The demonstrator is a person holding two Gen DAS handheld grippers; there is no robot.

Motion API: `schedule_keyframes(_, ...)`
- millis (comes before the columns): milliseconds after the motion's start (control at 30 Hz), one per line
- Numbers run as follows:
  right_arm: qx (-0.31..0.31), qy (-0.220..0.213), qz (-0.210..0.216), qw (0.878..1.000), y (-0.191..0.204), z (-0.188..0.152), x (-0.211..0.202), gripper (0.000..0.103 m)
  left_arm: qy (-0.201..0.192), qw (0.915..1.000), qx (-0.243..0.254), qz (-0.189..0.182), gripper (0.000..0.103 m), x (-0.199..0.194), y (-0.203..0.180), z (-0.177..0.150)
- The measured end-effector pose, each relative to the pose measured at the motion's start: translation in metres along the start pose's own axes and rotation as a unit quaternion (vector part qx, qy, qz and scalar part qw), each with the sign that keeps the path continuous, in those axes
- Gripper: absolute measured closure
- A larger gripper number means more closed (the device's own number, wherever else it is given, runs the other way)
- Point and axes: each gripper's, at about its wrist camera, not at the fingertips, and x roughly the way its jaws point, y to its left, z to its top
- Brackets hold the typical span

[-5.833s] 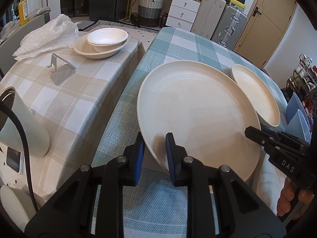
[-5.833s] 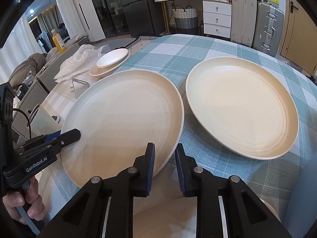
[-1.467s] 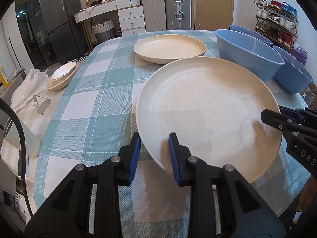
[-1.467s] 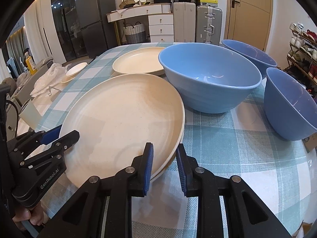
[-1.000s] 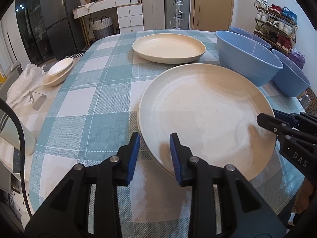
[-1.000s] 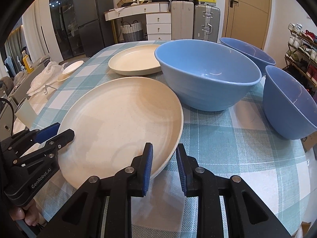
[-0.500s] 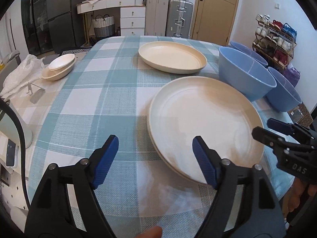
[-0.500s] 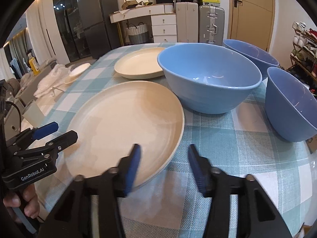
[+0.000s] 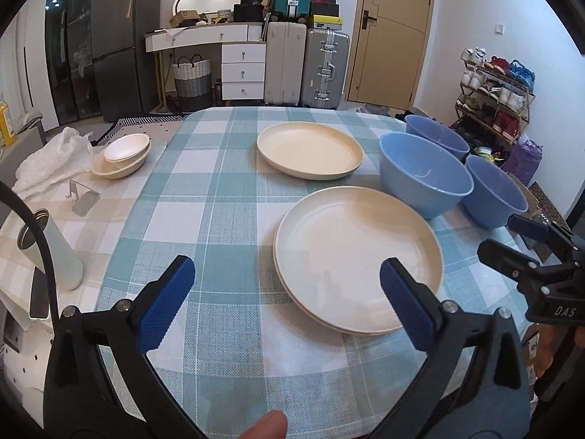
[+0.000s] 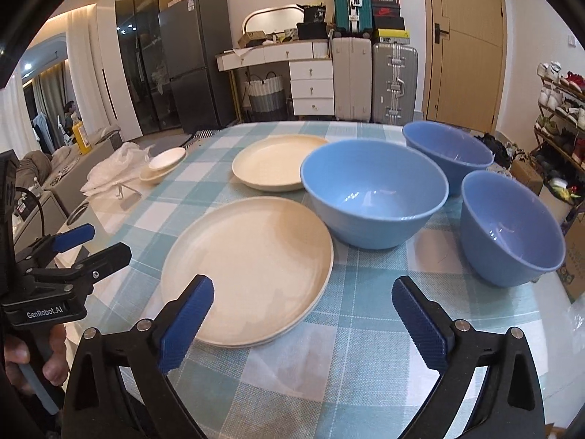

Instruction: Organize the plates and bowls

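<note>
Both grippers have just let go. Left gripper (image 9: 285, 292) and right gripper (image 10: 305, 311) are opening, jaws wide w/ nothing between them, lifted back off the rim they pinched a sec ago. The large round cream plate (image 9: 358, 256) now lies flat on another cream plate on the teal-checked tablecloth (image 9: 204, 219), near edge, so that stack step looks done. Left to sort: second cream plate (image 9: 310, 148) at far centre, three blue bowls (image 10: 373, 190) at right, unnested. Small white bowls (image 9: 124, 152) sit far left.
</note>
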Motion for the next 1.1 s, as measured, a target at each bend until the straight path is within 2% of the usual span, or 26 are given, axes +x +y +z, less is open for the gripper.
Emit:
schedule_keyframes(333,-0.001,-0.038,0.018,0.999,-0.01,0.05,-0.07,0.001,-0.034,0.9993,0.003,-0.014,0.002,-0.049,-0.013,0.037)
schedule_keyframes(433,-0.003,-0.051,0.011,0.999,-0.012,0.067,-0.088,0.001,-0.042,0.9988,0.001,-0.025,0.002,-0.062,-0.014,0.051)
schedule_keyframes(633,-0.024,-0.069,0.01,0.997,-0.008,0.096,-0.116,0.001,-0.059,0.998,0.01,-0.022,0.002,-0.078,-0.019,0.077)
schedule_keyframes(867,-0.039,-0.076,0.018,0.996,0.001,0.126,-0.116,0.001,-0.061,0.9979,0.017,-0.012,0.002,-0.073,-0.022,0.101)
schedule_keyframes(1100,-0.033,-0.052,0.025,0.998,-0.004,0.151,-0.083,0.001,-0.047,0.9989,0.006,0.0,0.002,-0.047,-0.012,0.121)
